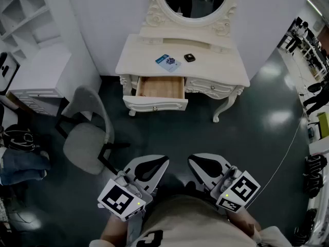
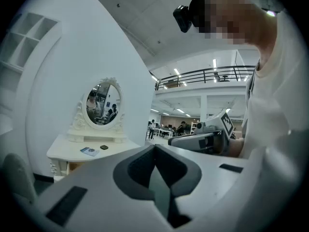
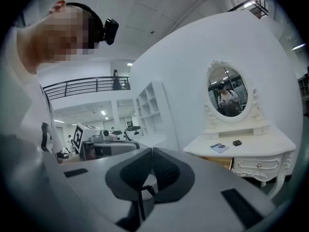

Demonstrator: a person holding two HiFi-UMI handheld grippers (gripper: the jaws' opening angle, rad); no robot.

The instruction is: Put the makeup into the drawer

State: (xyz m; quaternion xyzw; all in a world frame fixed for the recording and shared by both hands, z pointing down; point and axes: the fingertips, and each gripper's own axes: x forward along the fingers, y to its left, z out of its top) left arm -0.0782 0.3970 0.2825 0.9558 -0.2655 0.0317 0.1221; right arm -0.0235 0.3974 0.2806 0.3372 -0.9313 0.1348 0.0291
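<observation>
2 claws, left gripper and right gripper: jaws together, nothing held. Small black makeup compact on white dressing table, above open wooden drawer, far ahead. Walk closer, then open 1 claw.

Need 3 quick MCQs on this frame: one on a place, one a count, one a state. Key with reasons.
1. Where is the small black case?
A. in the drawer
B. on the tabletop, right of the blue packet
C. in the right gripper

2. How many drawers stand open?
A. none
B. one
C. two

3. How are the jaws of the left gripper and the right gripper?
A. both shut, empty
B. both wide open
C. left shut on the packet

Key:
1 B, it lies on the top beside the packet.
2 B, only the drawer at the left is pulled out.
3 A, each gripper view shows the jaws together with nothing between.
</observation>
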